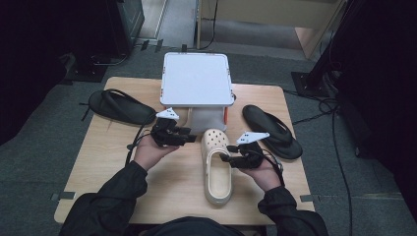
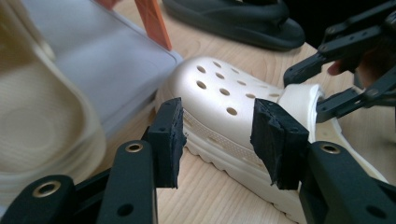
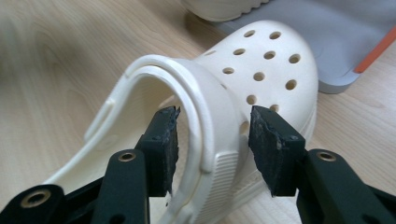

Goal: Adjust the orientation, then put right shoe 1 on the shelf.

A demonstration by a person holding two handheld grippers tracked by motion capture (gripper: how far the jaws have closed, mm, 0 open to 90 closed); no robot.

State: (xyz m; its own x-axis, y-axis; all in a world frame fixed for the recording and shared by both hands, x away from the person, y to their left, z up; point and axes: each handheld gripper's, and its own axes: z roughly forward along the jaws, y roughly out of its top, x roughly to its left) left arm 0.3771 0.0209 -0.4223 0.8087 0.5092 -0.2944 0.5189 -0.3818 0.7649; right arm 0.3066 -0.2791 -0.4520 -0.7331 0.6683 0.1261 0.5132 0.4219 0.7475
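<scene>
1. Sleeves and forearms of the person enter at the bottom of my high view, one hand on each gripper.
2. Cream clog: lies on the wooden table, toe pointing away from me toward the grey-white rack, heel toward the near edge. Its perforated toe sits just beside the rack's base.
3. Left gripper: I see its jaws apart, with no pad touching anything. In the left gripper view the clog's toe lies beyond the gap, not between the pads.
4. Right gripper: I read its jaws as spread wide, straddling the clog's heel strap where that strap is folded over the upper. In the right gripper view the strap stands between the pads, which do not press on it.
5. Second cream shoe: blurred, on the rack's lower level, seen in the left gripper view.
6. Black flip-flop, left: at the table's far left.
7. Black flip-flop, right: right of the rack, well apart from the clog.
</scene>
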